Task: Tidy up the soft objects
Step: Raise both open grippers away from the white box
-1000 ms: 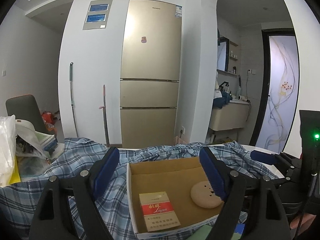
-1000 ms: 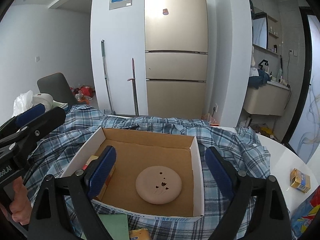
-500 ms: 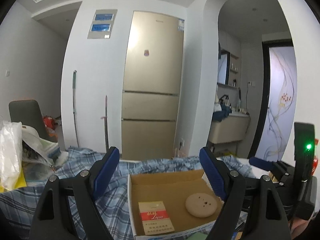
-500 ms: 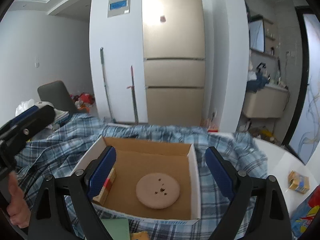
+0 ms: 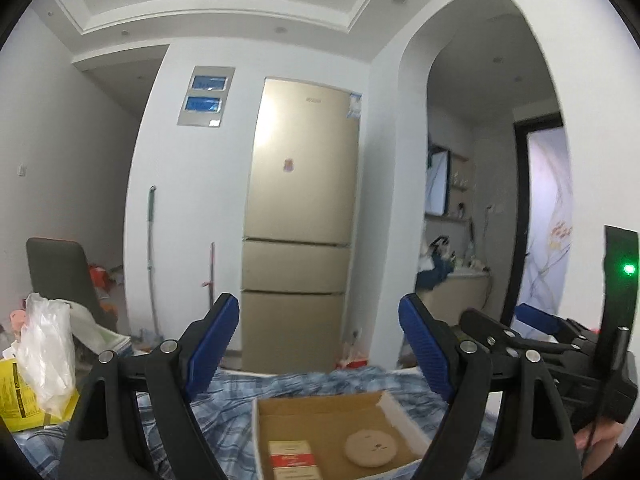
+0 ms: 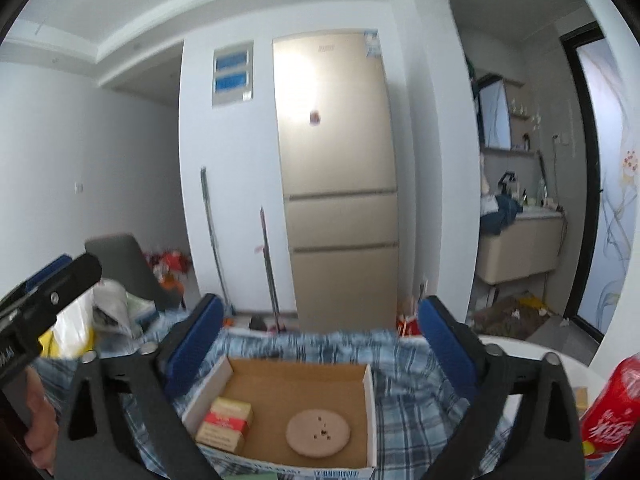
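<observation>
A blue plaid shirt lies spread over the table, also in the left wrist view. An open cardboard box sits on it, holding a red-and-white packet and a round beige disc. The box, packet and disc also show in the left wrist view. My left gripper is open and empty, raised above the near side of the box. My right gripper is open and empty, also raised above the box.
A gold fridge stands against the far wall with mop handles beside it. A clear plastic bag and yellow packet lie at the left. A red soda can stands at the right. A grey chair is behind the table.
Both grippers have risen and tilted upward, so the box and shirt now sit lower and smaller in both views. Both stay open and empty.
</observation>
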Action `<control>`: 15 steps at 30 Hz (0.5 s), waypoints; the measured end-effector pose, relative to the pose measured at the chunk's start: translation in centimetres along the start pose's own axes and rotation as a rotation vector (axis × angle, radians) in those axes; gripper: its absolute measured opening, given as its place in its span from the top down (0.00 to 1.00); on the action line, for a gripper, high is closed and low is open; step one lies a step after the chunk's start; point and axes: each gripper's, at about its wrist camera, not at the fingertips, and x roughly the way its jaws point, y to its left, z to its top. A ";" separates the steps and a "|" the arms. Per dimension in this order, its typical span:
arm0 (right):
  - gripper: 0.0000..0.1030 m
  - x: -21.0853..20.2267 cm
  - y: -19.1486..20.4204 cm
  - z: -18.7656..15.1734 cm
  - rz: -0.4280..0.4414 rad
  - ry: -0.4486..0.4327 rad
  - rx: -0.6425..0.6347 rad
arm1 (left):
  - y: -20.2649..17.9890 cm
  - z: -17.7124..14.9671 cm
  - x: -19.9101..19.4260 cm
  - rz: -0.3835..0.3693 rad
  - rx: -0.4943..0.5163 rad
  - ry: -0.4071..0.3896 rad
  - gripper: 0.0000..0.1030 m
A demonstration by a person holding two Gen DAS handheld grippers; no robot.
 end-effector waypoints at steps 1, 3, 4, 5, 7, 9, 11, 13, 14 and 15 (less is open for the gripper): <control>0.00 -0.5 -0.1 0.4 -0.001 -0.011 0.007 | -0.3 0.3 -0.7 -0.002 0.002 -0.012 0.19; 0.00 -1.3 0.0 1.2 0.008 -0.020 0.009 | -0.8 0.8 -1.8 -0.004 0.014 -0.036 0.17; 0.00 -1.8 0.0 1.5 0.003 -0.026 0.003 | -1.1 1.0 -2.5 0.002 0.023 -0.049 0.17; 0.00 -2.2 0.0 1.7 -0.007 -0.031 -0.006 | -1.3 1.2 -3.0 0.010 0.026 -0.059 0.14; 0.00 -3.2 -0.1 1.7 -0.032 -0.040 -0.016 | -1.4 1.3 -4.1 0.008 0.021 -0.075 0.02; 0.00 -4.5 -0.3 1.2 -0.041 -0.045 -0.022 | -1.2 1.2 -5.0 -0.007 0.015 -0.078 0.00; 0.00 -5.5 -0.4 0.6 -0.032 -0.045 -0.031 | -1.1 0.8 -5.8 -0.003 0.021 -0.069 0.00; 0.00 -6.5 -0.7 0.2 -0.037 -0.052 -0.031 | -0.9 0.1 -6.3 -0.008 0.022 -0.045 0.00; 0.00 -6.8 -0.9 0.0 -0.036 -0.054 -0.028 | -0.9 -0.2 -6.6 -0.017 0.023 -0.032 0.00; 0.00 -7.2 -1.1 -0.2 -0.031 -0.053 -0.022 | -0.8 -0.7 -6.8 -0.023 0.024 -0.020 0.00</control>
